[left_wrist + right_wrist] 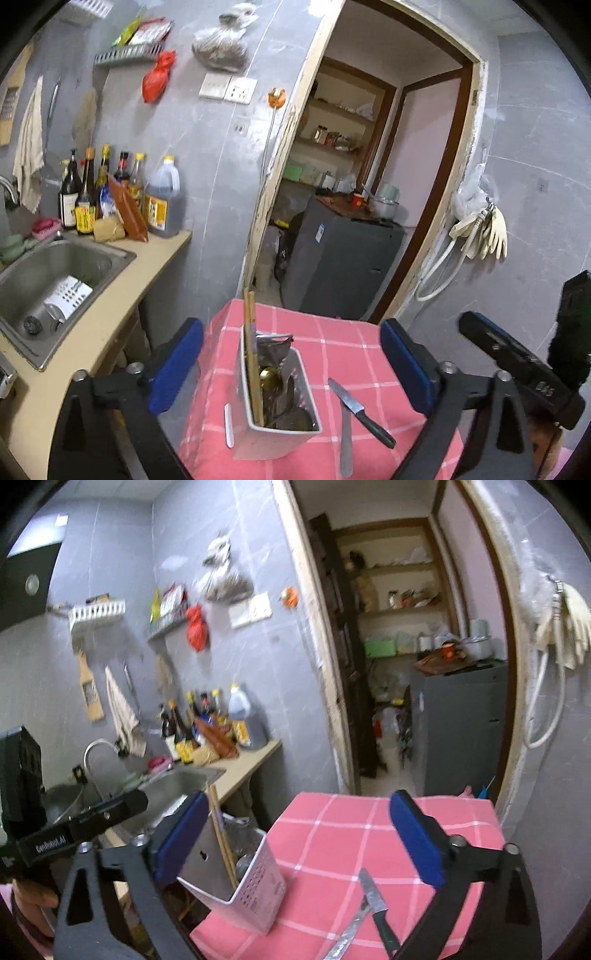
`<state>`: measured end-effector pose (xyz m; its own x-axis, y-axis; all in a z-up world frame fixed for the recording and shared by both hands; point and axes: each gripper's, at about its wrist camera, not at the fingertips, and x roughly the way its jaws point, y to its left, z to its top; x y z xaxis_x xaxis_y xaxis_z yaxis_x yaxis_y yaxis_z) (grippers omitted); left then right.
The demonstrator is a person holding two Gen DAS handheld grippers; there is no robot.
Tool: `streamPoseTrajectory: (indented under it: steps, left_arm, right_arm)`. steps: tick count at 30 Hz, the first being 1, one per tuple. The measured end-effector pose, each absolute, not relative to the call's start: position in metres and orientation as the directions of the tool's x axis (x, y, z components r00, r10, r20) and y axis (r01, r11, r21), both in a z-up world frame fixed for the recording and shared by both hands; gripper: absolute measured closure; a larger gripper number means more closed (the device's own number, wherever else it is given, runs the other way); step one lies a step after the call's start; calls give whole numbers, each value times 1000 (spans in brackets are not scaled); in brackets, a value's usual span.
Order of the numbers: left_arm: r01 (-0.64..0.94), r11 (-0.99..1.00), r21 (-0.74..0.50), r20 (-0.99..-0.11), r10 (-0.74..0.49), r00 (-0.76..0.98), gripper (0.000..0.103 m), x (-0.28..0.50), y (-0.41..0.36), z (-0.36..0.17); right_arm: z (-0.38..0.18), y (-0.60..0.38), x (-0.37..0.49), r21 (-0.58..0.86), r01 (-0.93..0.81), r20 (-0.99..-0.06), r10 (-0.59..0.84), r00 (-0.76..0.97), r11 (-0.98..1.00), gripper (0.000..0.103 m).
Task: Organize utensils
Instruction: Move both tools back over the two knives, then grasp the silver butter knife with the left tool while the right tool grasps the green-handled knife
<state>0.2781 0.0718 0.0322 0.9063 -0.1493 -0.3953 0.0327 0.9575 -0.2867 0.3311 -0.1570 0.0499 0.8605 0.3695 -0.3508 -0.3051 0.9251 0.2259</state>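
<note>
Holder (pixel 275 439), white, perforated, upright on the pink checked tablecloth (pixel 332 347): stands between the blue pads of the left gripper (pixel 291 363), nearer the camera than the fingertips, touching neither pad. Contents: wooden chopsticks (pixel 251 354) rising along its left wall and leaning past the rim; a gold spoon (pixel 271 376) and dark utensils lower inside; a crumpled foil-like piece at the back.

Left gripper: jaws spread wide, nothing held.

Knife (pixel 360 411), black handle: flat on the cloth just right of the holder, inside the left gripper's span, blade pointing away. A second flat metal blade (pixel 346 443) lies under it, crossing near its handle.

Right gripper (pixel 299 845): jaws likewise spread wide, empty. From its view the holder (pixel 255 886) sits at its left pad (pixel 181 838), the chopsticks (pixel 223 843) just beside that pad; contact cannot be told. The knife (pixel 376 908) and the metal blade (pixel 347 936) lie low between its fingers, nearer the right one.

Background, beyond the left gripper's left finger: steel sink (pixel 55 273), counter, sauce bottles (pixel 110 192). Ahead of both grippers: open doorway with shelves.
</note>
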Motion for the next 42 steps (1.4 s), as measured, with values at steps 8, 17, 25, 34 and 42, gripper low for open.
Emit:
streamPoseTrajectory:
  steps: [8, 17, 25, 34, 42]
  left_arm:
    - [72, 974, -215, -348, -145, 926, 0, 271, 31, 36]
    - [131, 972, -193, -397, -199, 896, 0, 285, -19, 21]
    - [137, 980, -146, -476, -191, 859, 0, 305, -60, 2]
    - [120, 990, -77, -574, -142, 807, 0, 334, -94, -28]
    - [119, 991, -63, -695, -129, 708, 12, 361, -108, -63]
  right_arm:
    - [56, -200, 304, 219, -252, -277, 307, 911, 943, 1]
    - [39, -251, 303, 205, -174, -350, 238, 906, 963, 1]
    - [11, -294, 311, 196, -109, -437, 186, 880, 975, 1]
    - [-30, -317, 334, 186, -92, -534, 180, 826, 978, 1]
    - [-81, -315, 359, 170, -159, -651, 233, 722, 972, 4]
